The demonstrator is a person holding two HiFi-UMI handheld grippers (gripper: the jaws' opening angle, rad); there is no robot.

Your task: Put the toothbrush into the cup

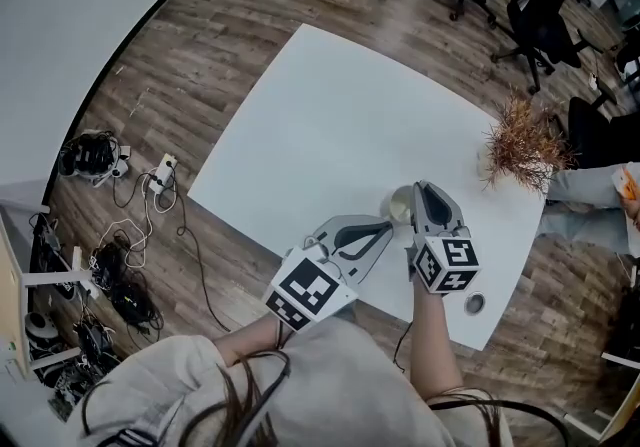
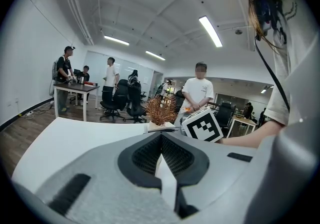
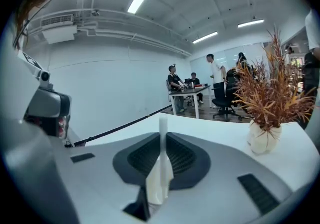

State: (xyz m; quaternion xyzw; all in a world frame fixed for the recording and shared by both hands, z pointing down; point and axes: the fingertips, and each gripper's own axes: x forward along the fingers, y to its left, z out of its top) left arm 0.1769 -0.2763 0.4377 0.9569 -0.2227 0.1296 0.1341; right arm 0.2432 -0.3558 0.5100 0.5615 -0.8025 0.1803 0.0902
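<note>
The right gripper (image 3: 162,143) fingers are clenching a slim white toothbrush (image 3: 162,124), its stem standing upright above them; the left gripper (image 2: 161,140) fingers are pressing together; a pale cup (image 1: 401,203) is sitting on the white desk (image 1: 330,125) between both grippers.

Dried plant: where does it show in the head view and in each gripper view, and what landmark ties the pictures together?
Head view: dried plant at the right, at the white table's right edge.
Left gripper view: plant in the centre, just beyond the jaw tips.
Right gripper view: plant at the right side, right of the toothbrush between the jaws.
Shared landmark: the white table under it, in all three views.
</note>
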